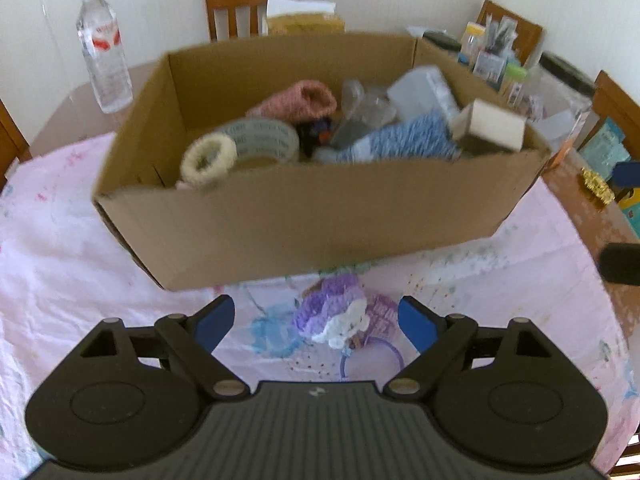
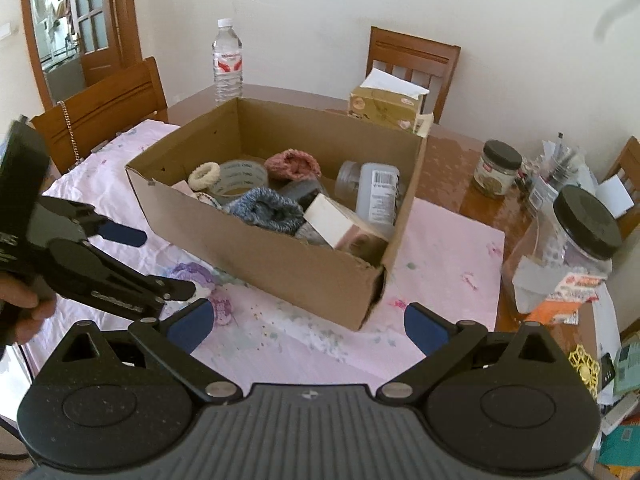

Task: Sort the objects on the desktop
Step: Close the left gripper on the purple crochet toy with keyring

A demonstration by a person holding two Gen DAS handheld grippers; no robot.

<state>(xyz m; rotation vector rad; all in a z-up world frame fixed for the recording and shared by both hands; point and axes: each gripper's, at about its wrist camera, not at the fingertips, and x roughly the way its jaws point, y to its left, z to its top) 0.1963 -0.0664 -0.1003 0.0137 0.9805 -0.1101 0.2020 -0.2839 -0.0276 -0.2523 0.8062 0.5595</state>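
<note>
The left claw hangs low over the desk, spread wide and holding nothing, its blue fingers flanking a purple crocheted piece lying just before the cardboard box. The right claw, equally wide and empty, points at the box's near corner from farther back

I see an open cardboard box standing on the pink cloth, already holding a cream knitted ring leaning on a grey tape roll, a pink knitted piece, a blue-white knitted piece, a clear plastic bottle and a small white box. Just in front of it lies a purple-and-white crocheted piece beside a purple hairband
</note>
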